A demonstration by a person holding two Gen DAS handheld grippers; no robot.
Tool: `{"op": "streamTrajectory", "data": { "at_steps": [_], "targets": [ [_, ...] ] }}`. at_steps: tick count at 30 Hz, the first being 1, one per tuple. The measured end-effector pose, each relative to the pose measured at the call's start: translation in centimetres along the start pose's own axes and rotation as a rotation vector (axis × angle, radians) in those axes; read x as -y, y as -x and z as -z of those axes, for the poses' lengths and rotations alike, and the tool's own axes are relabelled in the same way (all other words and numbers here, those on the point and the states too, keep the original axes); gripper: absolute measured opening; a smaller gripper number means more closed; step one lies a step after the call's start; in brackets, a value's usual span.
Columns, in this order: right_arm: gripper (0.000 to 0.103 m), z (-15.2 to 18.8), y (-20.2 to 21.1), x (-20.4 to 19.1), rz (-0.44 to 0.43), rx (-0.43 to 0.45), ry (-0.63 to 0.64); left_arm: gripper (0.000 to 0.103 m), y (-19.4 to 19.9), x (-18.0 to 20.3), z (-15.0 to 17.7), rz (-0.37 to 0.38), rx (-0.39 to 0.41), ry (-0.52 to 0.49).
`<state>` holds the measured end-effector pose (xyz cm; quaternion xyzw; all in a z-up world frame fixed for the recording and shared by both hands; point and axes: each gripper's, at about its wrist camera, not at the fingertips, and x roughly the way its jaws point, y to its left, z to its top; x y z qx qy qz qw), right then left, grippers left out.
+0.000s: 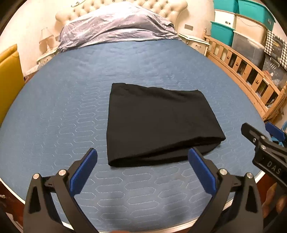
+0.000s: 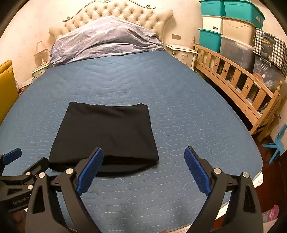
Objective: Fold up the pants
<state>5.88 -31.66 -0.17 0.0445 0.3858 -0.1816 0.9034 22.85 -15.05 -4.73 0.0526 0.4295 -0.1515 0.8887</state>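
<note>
The black pants (image 1: 157, 123) already lie folded into a compact, layered rectangle on the blue bed (image 1: 62, 107), and the left gripper (image 1: 143, 170) and right gripper (image 2: 143, 168) hover nearby, jaws apart and empty, so the folding looks essentially finished.

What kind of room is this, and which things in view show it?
Most likely a home bedroom: black pants lie folded on a bed with a blue quilted cover, a tufted headboard behind, and a nightstand beside it.
</note>
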Motion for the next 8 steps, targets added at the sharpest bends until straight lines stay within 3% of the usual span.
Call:
{"op": "streamTrajectory", "data": {
  "at_steps": [8],
  "targets": [
    [0.089,-0.03,-0.38,-0.29,0.000,-0.006,-0.001,0.101,-0.27,-0.05,-0.31,-0.008,-0.013,0.001]
  ]
}}
